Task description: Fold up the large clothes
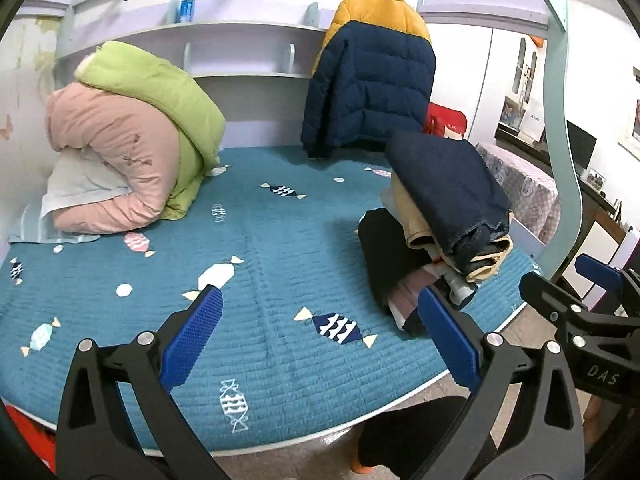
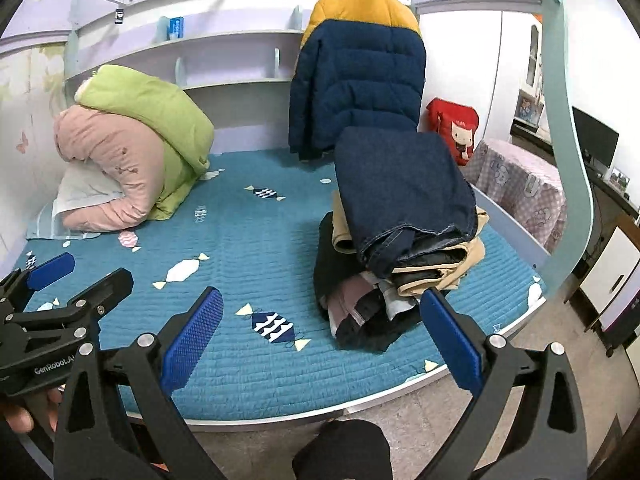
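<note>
Teal quilted bedspread with candy shapes [image 1: 256,264] fills both views. At right of centre sits a stack of folded clothes [image 2: 400,248], topped by dark blue folded jeans [image 2: 404,188] whose long axis runs from the near edge toward the hanging navy-and-yellow puffer jacket [image 2: 356,76]. Left gripper [image 1: 320,334] and right gripper [image 2: 322,336] hover spread wide, holding nothing.

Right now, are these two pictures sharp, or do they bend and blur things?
Left wrist view: sharp, strong fisheye; the bed edge curves, corners are black, and the pile of folded clothes casts a soft shadow to its left. Right wrist view: equally sharp, the same bending on the shelf, even light, no glare.
</note>
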### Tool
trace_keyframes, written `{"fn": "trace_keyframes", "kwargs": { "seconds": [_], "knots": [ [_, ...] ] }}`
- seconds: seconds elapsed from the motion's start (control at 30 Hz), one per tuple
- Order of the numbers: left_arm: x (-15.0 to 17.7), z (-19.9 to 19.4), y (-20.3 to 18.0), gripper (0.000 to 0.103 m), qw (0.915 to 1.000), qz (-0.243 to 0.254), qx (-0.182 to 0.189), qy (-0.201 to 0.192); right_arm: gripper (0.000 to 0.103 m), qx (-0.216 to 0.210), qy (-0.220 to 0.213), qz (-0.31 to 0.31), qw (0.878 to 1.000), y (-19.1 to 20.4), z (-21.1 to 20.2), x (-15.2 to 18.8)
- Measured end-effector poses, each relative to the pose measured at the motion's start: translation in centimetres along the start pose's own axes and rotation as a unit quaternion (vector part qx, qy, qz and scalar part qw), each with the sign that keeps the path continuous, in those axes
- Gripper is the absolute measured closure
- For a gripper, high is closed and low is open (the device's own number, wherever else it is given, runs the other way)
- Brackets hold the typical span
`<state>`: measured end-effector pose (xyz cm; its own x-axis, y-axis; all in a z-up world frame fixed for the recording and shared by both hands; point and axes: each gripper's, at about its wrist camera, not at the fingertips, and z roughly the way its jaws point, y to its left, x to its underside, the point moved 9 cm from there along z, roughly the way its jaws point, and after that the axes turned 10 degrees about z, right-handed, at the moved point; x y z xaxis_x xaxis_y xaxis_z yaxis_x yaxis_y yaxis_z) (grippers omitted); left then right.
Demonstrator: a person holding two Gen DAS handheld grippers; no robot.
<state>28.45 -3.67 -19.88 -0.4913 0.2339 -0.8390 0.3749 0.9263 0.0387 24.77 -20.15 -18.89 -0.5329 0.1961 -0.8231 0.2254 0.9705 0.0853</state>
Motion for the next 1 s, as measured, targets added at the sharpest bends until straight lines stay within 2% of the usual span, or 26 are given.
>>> {"fn": "trace_keyframes", "kwargs": {
  "seconds": [0.07,0.43,0.8,1.0],
  "knots": [
    [-0.1,-1.8,0.0,0.005,0.9997,0.01,-0.017,-0.016,0.008,-0.004,-0.004,-0.002,1.0,0.4,-0.9,0.3],
    [-0.6,-8.6,0.2,0.005,0.9969,0.001,-0.054,-0.057,0.007,-0.041,-0.041,-0.006,0.998,1.9,-6.9,0.4],
    [-1.4,-16.2,0.3,0.005,0.9886,0.008,-0.103,-0.109,0.007,-0.08,-0.083,-0.003,0.993,2.9,-12.1,-0.5],
    [-1.7,-18.8,-0.2,0.005,0.9846,0.017,-0.121,-0.125,0.007,-0.08,-0.105,-0.005,0.991,2.8,-14.3,-0.8]
  ]
}}
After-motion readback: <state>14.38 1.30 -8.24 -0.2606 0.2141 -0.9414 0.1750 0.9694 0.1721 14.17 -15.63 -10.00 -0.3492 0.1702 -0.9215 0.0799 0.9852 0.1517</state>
